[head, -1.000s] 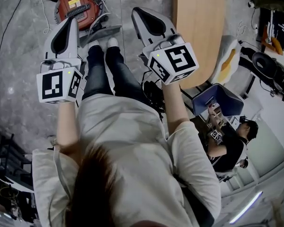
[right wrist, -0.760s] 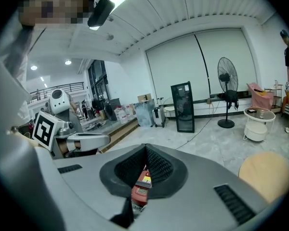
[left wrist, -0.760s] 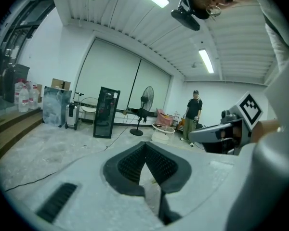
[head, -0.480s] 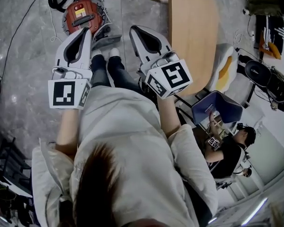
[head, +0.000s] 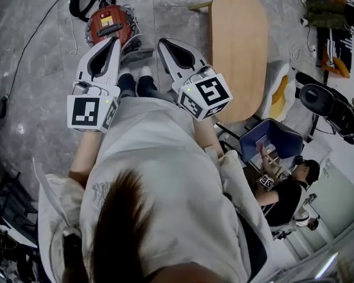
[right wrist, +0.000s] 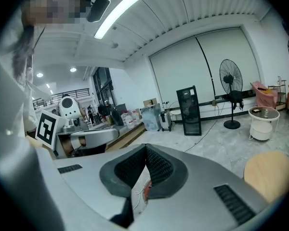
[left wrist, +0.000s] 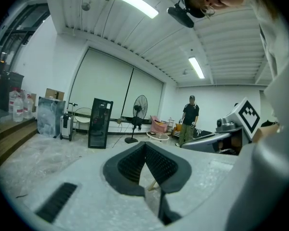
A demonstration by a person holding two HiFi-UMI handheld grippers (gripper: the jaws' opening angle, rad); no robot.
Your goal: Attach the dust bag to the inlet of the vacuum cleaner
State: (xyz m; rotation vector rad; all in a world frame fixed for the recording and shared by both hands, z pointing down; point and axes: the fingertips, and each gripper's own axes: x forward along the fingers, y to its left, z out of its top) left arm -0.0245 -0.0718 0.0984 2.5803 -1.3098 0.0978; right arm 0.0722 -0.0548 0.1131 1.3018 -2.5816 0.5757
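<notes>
The red vacuum cleaner [head: 109,25] stands on the grey floor at the top of the head view, its black hose coiled behind it. A sliver of its red body [right wrist: 145,190] shows between the jaws in the right gripper view. I cannot make out a dust bag in any view. My left gripper [head: 114,40] is held up in front of the person's body, shut and empty, its tip over the vacuum's near side. My right gripper [head: 160,42] is beside it, also shut with nothing between its jaws. Both point almost level across the room.
A light wooden oval table [head: 238,46] stands to the right of the vacuum. A seated person [head: 289,187] is at the lower right beside a blue chair [head: 271,135]. A standing fan [right wrist: 230,76], a black cabinet [left wrist: 99,123] and another standing person [left wrist: 188,119] are across the room.
Both grippers have risen with the person, who has stood up higher; the vacuum and the floor now look farther away. Both stayed shut and empty.
</notes>
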